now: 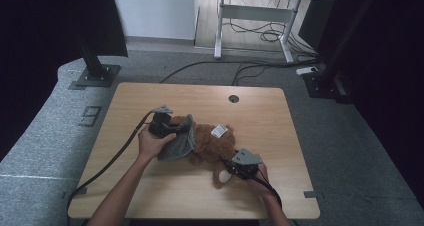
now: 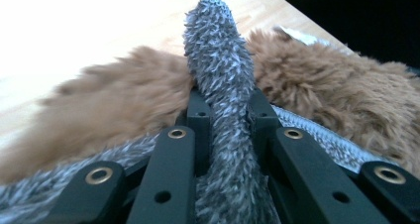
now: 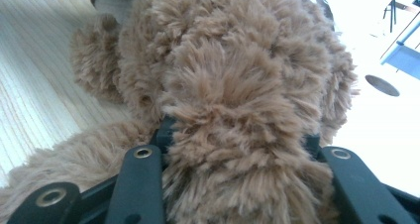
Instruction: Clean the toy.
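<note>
Left gripper [image 2: 225,115]: you pinch the grey cloth [image 2: 218,60] | Right gripper [image 3: 237,135]: clamped on the brown plush toy's [image 1: 212,143] limb, table [image 1: 150,191] centre | Progress: cloth covers the toy's left part; the rest remains uncovered.

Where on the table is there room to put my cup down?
Bare wood lies along the far edge around the round hole, down the right side, and at the near left corner of the table. The middle is crowded: brown teddy, grey cloth, left gripper, right gripper.
</note>
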### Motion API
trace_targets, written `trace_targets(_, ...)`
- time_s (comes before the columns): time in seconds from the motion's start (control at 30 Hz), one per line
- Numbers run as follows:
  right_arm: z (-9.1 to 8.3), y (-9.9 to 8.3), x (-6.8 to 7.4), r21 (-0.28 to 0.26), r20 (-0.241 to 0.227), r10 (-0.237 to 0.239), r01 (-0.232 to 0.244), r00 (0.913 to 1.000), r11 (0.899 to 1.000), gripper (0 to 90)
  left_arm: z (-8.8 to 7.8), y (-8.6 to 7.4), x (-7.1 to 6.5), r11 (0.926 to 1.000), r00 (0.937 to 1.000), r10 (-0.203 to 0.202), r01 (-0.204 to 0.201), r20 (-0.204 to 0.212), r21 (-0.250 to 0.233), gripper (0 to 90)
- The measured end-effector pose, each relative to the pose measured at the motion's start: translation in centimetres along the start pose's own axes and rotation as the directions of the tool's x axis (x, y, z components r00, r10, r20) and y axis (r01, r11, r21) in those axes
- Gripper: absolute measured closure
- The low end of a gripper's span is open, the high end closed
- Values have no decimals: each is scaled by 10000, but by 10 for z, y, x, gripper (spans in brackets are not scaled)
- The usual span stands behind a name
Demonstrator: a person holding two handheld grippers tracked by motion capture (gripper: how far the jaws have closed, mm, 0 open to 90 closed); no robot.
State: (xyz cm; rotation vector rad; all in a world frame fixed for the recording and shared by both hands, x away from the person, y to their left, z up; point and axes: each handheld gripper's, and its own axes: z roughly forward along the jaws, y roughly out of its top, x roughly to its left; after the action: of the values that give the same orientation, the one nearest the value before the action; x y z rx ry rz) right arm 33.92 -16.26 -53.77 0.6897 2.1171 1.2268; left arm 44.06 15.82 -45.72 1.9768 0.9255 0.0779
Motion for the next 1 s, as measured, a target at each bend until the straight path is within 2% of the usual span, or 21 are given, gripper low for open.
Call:
trace_targets(0.13, -1, -1, -1, -41, -97, -3, 3, 10000, 10000, 555, -10, 7, 11, 10000, 9991, -22, 19, -420, -54, 768)
trace_targets(0.2, -2, -3, -2, -80, -159, -24, 23, 9999, 10000, 555, -11, 9, 14, 9999, 9995, 110, -113, -311, -113, 763)
trace_targets(0.3, -1, -3, -4, -137, -213, 23, -26, 9998, 9999, 555, -4, 10, 14, 9996, 9997, 238, -236, -110, 123, 750)
trace_targets(0.47, 0, -3, -6, -152, -231, 205, -209, 9995, 9997, 551, 1, 6, 14, 9999, 9999, 82, -81, -76, 130, 752)
trace_targets(0.57, 0, -3, -6, -177, -231, 436, -440, 9988, 9989, 497, 0, 2, 14, 10000, 10000, 12, -11, -78, 71, 755)
trace_targets(0.63, -2, 0, -7, -243, -227, 727, -733, 9971, 9970, 420, 0, 0, 14, 10000, 9999, 12, -12, -157, 60, 756)
trace_targets(0.7, -7, 6, -11, -308, -431, 1379, -1393, 9895, 9898, 320, 2, -1, 12, 10000, 9998, 27, -27, -220, 22, 757)
trace_targets(0.77, -15, 17, -15, -486, -501, 1732, -1756, 9836, 9833, 232, 4, -3, 12, 10000, 9997, 10, -11, -250, -48, 758)
trace_targets(0.9, -22, 41, -22, -443, -222, 2095, -2103, 9776, 9766, 180, 5, -4, 11, 10000, 9997, 3, -5, -254, -75, 759)
trace_targets(0.93, -21, 49, -25, -323, -37, 2298, -2298, 9732, 9727, 172, 5, -4, 10, 10000, 9997, -20, 18, -237, -86, 759)
trace_targets(1.0, -18, 60, -31, -112, -96, 2373, -2374, 9714, 9713, 163, 4, -6, 10, 9999, 9997, -36, 33, -232, -104, 759)
